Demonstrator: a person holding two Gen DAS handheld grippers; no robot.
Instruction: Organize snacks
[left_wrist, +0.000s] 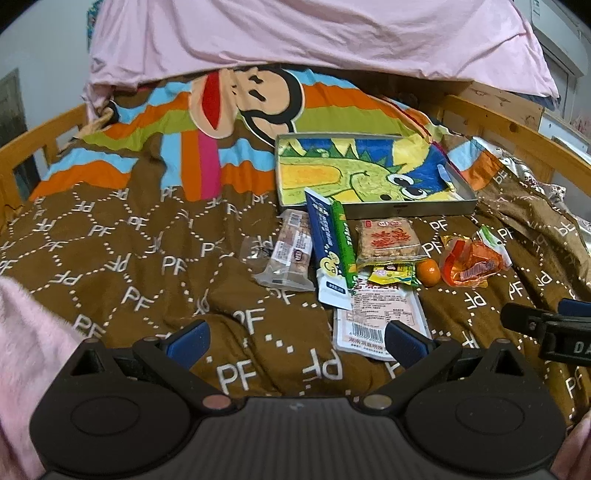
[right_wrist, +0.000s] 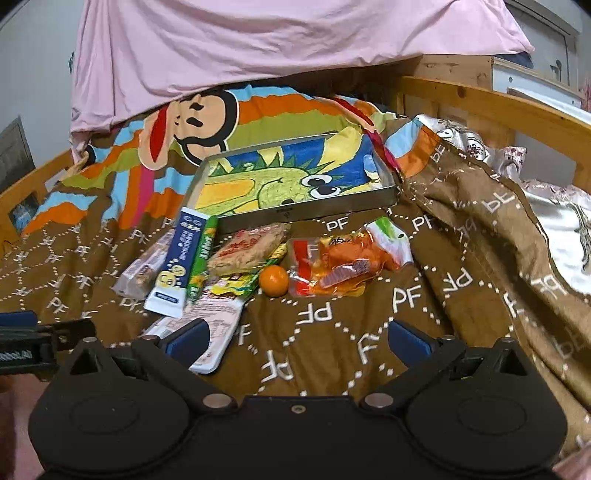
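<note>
both grippers hover low over the bed, and both are wide apart with nothing between the fingers. the left gripper (left_wrist: 297, 341) has its blue pads spread above the brown quilt (left_wrist: 129, 258); its right pad (left_wrist: 404, 341) overlaps the near end of a pale flat packet (left_wrist: 373, 314) in view, but whether it touches the packet cannot be told. the right gripper (right_wrist: 297, 339) is equally spread, its left pad (right_wrist: 188, 341) in front of the same pale packet (right_wrist: 218, 321), contact unclear. each gripper's tip shows at the edge of the other's view.

the snacks lie in a loose pile on the quilt, just in front of a metal tray (left_wrist: 424, 208) with a cartoon dinosaur on its floor. the tray holds no snacks. from the left: a clear-wrapped bar (left_wrist: 290, 251), a blue box (left_wrist: 327, 247) leaning on the pile with a green stick (left_wrist: 341, 243) beside it, a cracker pack (left_wrist: 389, 238) on top of a yellow packet (left_wrist: 393, 275), an orange (left_wrist: 428, 272) touching the yellow packet, and an orange wrapper bundle (left_wrist: 472, 262) just to the right. the pale packet sticks out from under the pile toward the grippers. a pink sheet (left_wrist: 314, 33) hangs over the far end of the bed.
</note>
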